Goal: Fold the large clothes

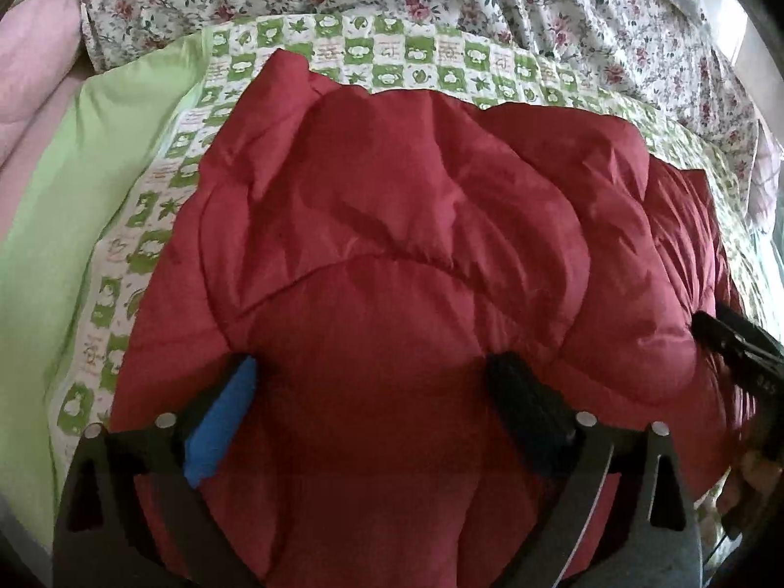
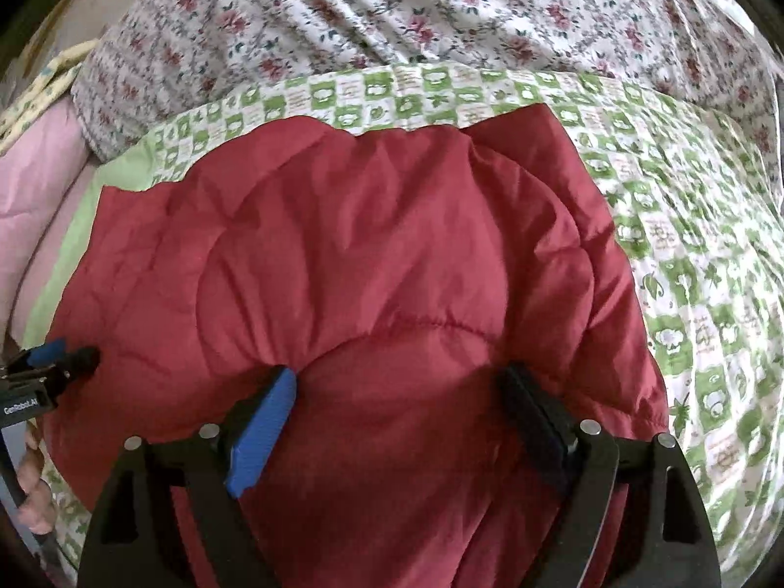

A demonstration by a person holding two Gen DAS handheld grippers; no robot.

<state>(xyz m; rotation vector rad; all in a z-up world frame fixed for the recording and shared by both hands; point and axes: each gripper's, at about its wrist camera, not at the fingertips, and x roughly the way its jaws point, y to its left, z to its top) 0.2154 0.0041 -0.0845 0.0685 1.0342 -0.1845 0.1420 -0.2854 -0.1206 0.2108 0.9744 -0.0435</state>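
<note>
While both spread wide, each hand-held gripper (image 1: 372, 372) straddles the red padded jacket (image 1: 416, 225).

Puffy quilted red jacket (image 1: 416, 245), faint sheen; matt printed cotton sheet (image 1: 147, 225); tongs' matt plastic
</note>
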